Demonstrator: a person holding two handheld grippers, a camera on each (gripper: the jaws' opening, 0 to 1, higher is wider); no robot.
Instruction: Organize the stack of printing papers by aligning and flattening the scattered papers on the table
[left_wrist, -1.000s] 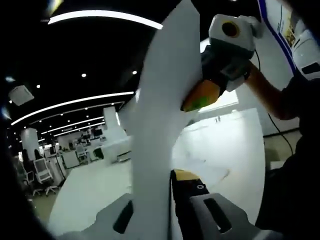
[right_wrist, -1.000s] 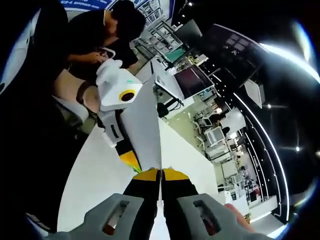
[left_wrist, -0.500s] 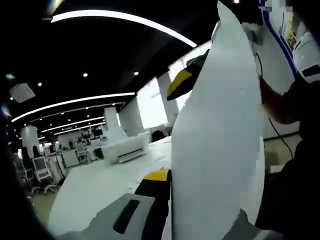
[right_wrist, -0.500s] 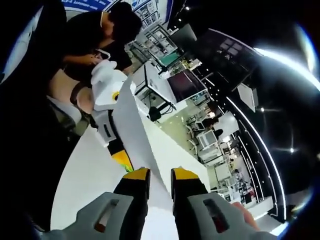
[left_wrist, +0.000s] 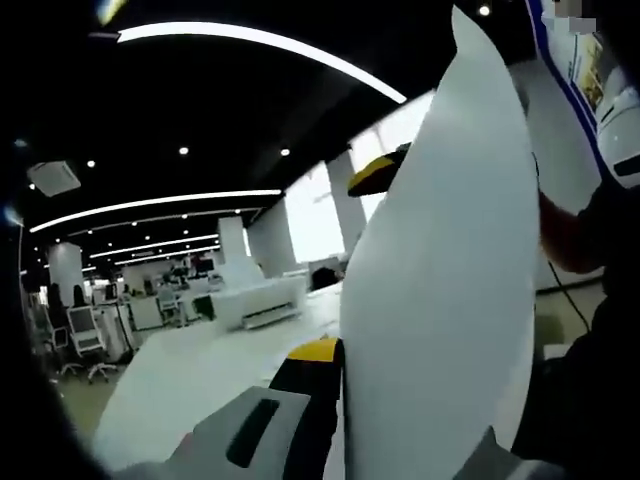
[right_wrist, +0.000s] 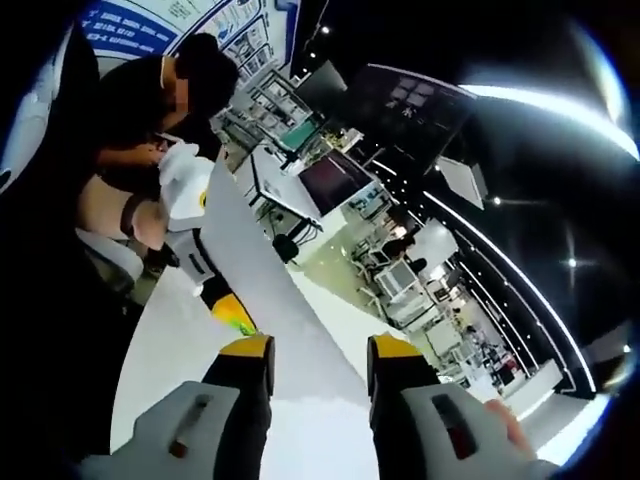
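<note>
The large white sheet of printing paper (left_wrist: 440, 290) stands upright above the white bench (left_wrist: 190, 385), lifted clear of it. In the left gripper view, the left tongs (left_wrist: 335, 400) sit at the sheet's lower edge, one yellow-tipped jaw beside the paper and the other hidden behind it; whether they pinch it cannot be told. In the right gripper view, the right tongs (right_wrist: 320, 365) are spread, the sheet (right_wrist: 275, 305) passing between the jaws untouched. Risk, as judged: with one side released, the sheet may sag, fold or slip loose, landing skewed on the bench.
</note>
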